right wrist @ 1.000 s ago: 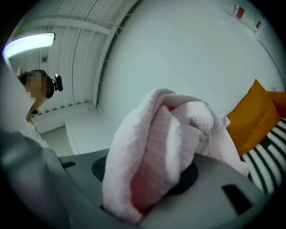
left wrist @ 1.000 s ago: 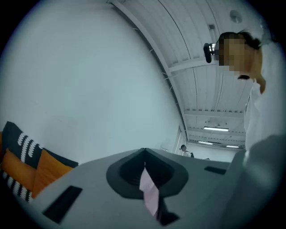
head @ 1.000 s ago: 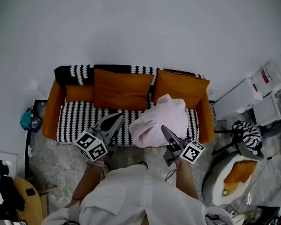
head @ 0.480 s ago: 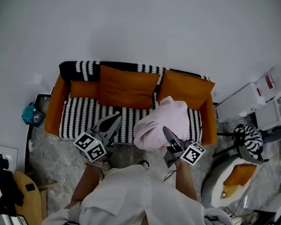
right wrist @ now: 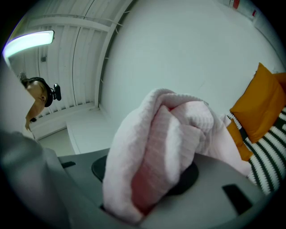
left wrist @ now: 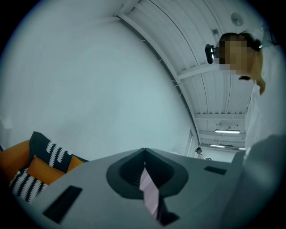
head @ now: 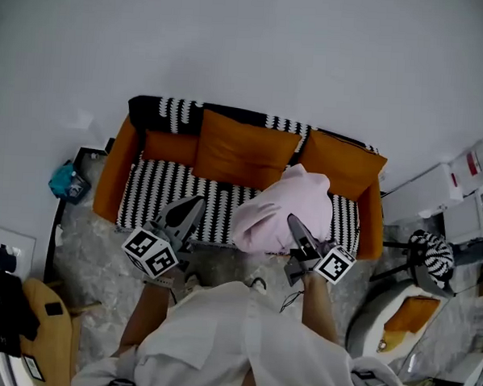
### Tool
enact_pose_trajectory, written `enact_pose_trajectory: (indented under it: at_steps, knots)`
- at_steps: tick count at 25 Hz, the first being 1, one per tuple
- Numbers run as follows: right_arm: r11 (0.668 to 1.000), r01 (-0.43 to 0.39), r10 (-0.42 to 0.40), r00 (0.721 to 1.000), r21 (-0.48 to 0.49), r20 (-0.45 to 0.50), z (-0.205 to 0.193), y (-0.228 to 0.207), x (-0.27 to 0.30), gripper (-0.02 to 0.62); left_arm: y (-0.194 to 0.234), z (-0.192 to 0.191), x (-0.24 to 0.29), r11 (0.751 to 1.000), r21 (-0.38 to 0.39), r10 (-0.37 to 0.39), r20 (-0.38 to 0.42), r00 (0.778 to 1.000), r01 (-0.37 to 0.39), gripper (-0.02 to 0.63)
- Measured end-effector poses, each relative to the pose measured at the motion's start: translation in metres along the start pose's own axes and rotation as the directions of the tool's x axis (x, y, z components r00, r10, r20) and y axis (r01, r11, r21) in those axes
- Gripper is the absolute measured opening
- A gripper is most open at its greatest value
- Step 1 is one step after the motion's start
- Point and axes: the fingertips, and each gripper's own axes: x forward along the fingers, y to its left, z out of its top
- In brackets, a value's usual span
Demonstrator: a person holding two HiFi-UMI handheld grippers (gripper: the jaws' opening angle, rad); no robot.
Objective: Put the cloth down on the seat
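The right gripper (head: 295,226) pinches a pale pink cloth (head: 281,206). The right gripper view shows its jaws pressed into a thick bunched fold, and shows the cloth (right wrist: 165,134) as soft, with a fine waffle weave. The head view gives only its lumpy, rounded shape. There the cloth sits just right of centre, over the right part of the sofa seat (head: 156,204). Whether it touches the seat cannot be told.

The left gripper (head: 194,205) points up-frame over the seat's front edge, left of the cloth and apart from it. In the left gripper view its smooth grey jaws (left wrist: 144,152) are pressed together. A thin pink sliver shows in the seam between them, and what it is cannot be told.

The seat is covered in a black-and-white zigzag fabric between plain orange arms. Plump orange cushions (head: 244,152) lean on the backrest, and a black throw with white zigzags (head: 173,110) lies along its top.

Only the two gripper views show the ribbed white ceiling. The right one also catches a lit strip lamp (right wrist: 29,42) at upper left.

At the lower right of the head view, a white rounded chair shell (head: 373,304) holds an orange cushion (head: 408,318).
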Motion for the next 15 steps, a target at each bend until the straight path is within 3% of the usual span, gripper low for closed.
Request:
enact_pose_trajectory:
  at_steps: [8, 15]
  knots:
    - [1.000, -0.023, 0.023, 0.999, 0.007, 0.029, -0.037, 0.047, 0.053, 0.206, 0.058, 0.043, -0.073, 0.999, 0.015, 0.044, 0.037, 0.998, -0.044, 0.017]
    - [0.998, -0.057, 0.058, 0.998, 0.024, -0.019, -0.050, 0.055, 0.099, 0.206, 0.088, 0.056, -0.083, 0.998, -0.001, 0.063, 0.065, 0.996, -0.063, 0.017]
